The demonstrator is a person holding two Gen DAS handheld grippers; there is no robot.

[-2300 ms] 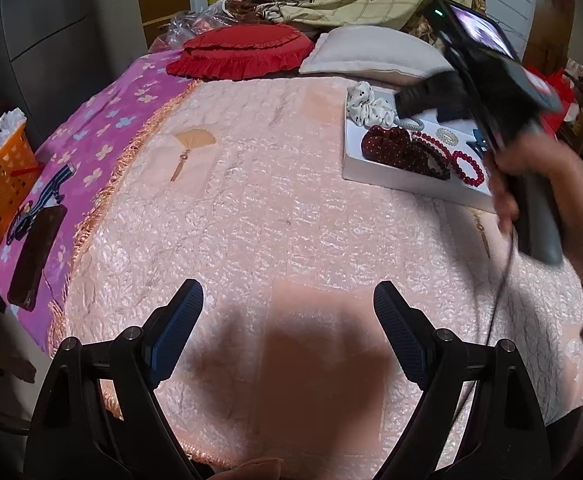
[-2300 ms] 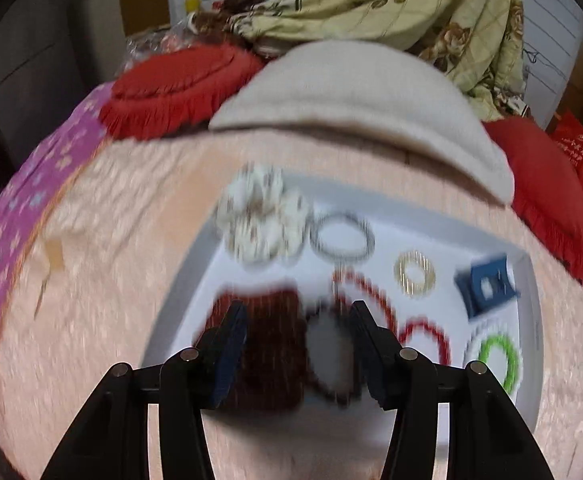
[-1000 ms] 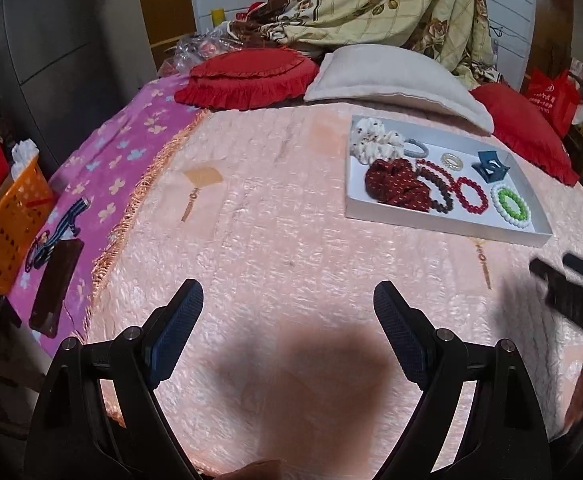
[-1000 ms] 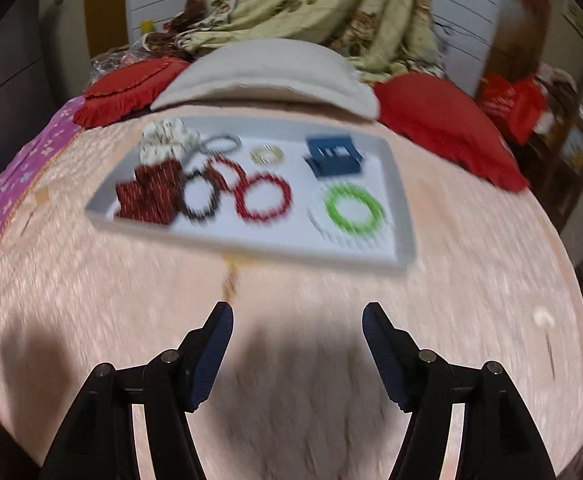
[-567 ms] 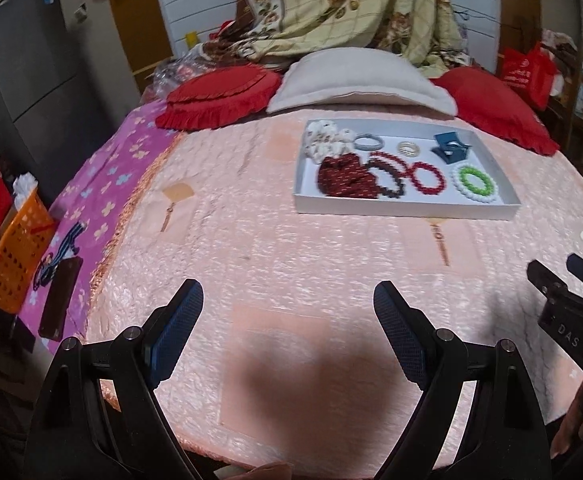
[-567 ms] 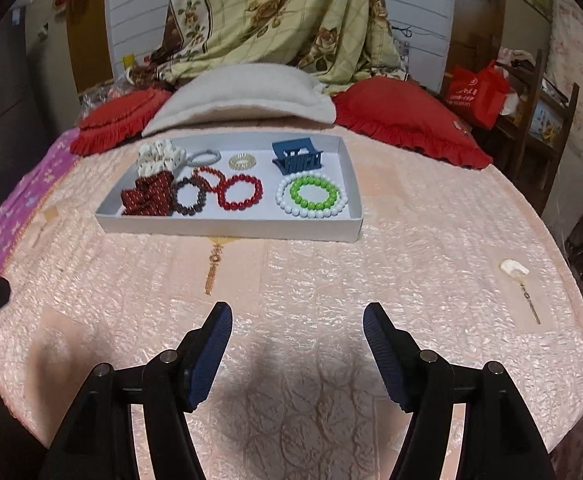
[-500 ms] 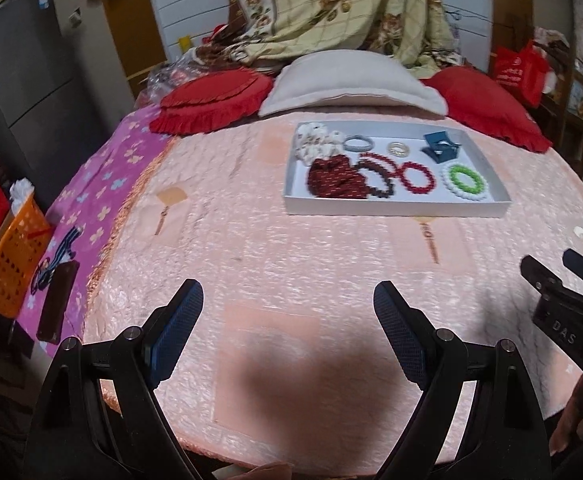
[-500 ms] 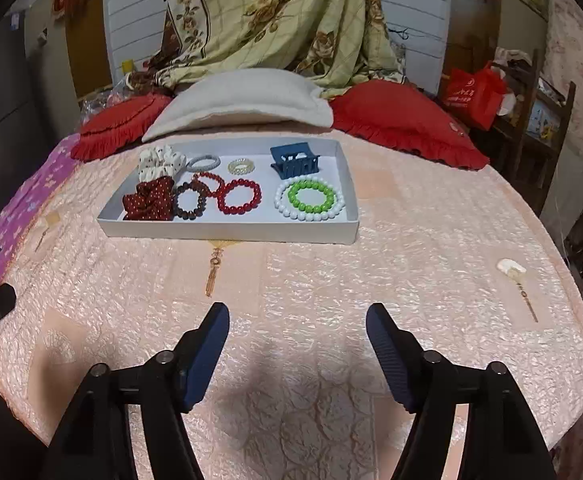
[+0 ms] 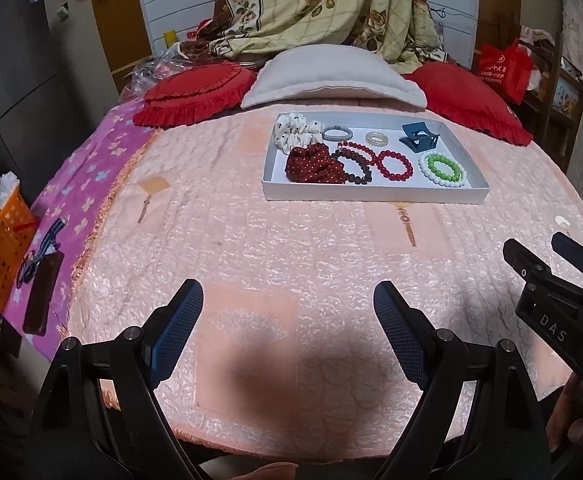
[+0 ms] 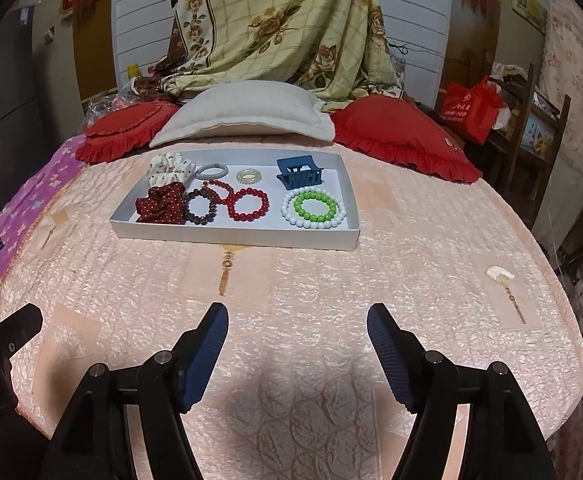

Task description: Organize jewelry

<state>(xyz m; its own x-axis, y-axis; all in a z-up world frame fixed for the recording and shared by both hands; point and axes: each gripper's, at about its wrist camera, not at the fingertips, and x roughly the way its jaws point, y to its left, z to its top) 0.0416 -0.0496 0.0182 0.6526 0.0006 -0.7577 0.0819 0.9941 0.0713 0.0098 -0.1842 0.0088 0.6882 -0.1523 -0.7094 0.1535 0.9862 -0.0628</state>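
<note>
Nearest the cameras, both grippers are held low over the near part of the pink bedspread (image 10: 291, 288), and nothing is gripped by either. The left gripper (image 9: 287, 334) is seen with its jaws spread wide and only quilted cloth between them; the right gripper (image 10: 297, 354) is likewise released, its jaws parted a little less widely, with bare bedspread between the pads. The two tools are held side by side, the right one showing at the right edge of the left view. Farther off, past a broad stretch of bedspread, the white tray (image 10: 235, 235) is laid with its long axis running across both views, its long front wall turned toward the grippers. From the right gripper it is found almost straight ahead, slightly left of centre; from the left gripper it is set ahead and off to the right. The right hand is therefore judged the better placed for a straight reach forward. Inside the tray, the dark red scrunchie (image 10: 161, 204), the brown bracelet (image 10: 200, 209), the red bracelet (image 10: 249, 204) and the green and white bracelets (image 10: 313, 207) are lined along the front; behind them lie the white scrunchie (image 10: 170, 171) and the blue hair claw (image 10: 299, 172). Beyond the tray, pillows (image 10: 243, 114) are stacked against a hanging floral cloth.
</note>
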